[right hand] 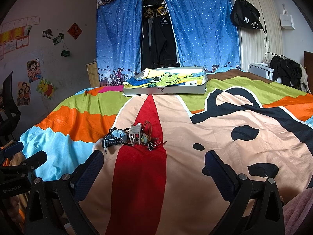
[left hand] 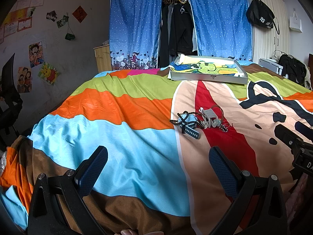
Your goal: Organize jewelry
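My left gripper [left hand: 158, 168] and right gripper [right hand: 154, 168] hover wide open, empty. The tangled pile of dark beads, watch and bracelets [right hand: 131, 137] lies at twelve o'clock, untouched; next I'd single out one piece for the shallow grey cardboard box [right hand: 166, 91] beyond.

Jewelry pile [right hand: 131, 137] on the bedspread [right hand: 195, 137], tray [right hand: 164, 90] well behind it, wardrobe [right hand: 160, 39] beyond.

A colourful striped bedspread [right hand: 195, 137] covers the bed. At 12 o'clock hang blue dotted curtains [right hand: 201, 29], dark clothes [right hand: 158, 45] between them. At 9 o'clock, cartoon posters [right hand: 33, 69] are on the wall. A black bag [right hand: 246, 17] hangs at 1 o'clock beside a white wardrobe [right hand: 260, 45].
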Action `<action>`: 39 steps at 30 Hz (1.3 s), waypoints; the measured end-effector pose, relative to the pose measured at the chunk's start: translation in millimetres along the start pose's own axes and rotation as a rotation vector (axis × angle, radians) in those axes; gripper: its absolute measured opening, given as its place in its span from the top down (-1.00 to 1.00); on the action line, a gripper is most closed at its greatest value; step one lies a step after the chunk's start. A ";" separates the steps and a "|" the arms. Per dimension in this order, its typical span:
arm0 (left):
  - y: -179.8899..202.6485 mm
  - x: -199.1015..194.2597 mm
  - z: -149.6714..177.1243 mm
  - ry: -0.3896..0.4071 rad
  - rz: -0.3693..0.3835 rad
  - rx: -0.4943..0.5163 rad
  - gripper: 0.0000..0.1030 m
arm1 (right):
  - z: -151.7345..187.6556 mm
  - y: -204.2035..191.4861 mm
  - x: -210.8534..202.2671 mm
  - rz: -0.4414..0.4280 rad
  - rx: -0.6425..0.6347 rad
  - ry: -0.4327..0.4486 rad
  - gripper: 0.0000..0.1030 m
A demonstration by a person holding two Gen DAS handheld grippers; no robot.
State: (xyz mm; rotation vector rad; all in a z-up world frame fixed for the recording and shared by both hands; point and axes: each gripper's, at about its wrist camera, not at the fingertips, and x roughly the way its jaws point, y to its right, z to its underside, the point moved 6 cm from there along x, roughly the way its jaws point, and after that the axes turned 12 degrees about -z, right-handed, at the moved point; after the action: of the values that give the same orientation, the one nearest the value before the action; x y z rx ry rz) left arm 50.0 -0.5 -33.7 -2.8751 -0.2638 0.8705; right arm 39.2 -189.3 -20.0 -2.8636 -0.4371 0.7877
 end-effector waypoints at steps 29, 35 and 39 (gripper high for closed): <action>15.7 55.6 -38.9 -0.089 0.114 0.028 -0.97 | -24.7 26.2 26.2 -0.122 0.045 -0.142 -1.00; 31.5 89.2 -49.5 -0.147 0.226 0.026 -0.96 | -37.2 50.8 62.2 -0.160 -0.001 -0.208 -1.00; 37.3 111.3 -48.2 -0.186 0.262 0.029 -0.95 | -42.3 60.4 93.2 -0.217 0.002 -0.231 -1.00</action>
State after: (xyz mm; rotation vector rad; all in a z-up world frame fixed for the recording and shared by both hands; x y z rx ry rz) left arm 173.0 -17.7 -60.0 -2.8452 0.1119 1.1776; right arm 152.2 -219.8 -41.1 -2.6708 -0.7593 1.0776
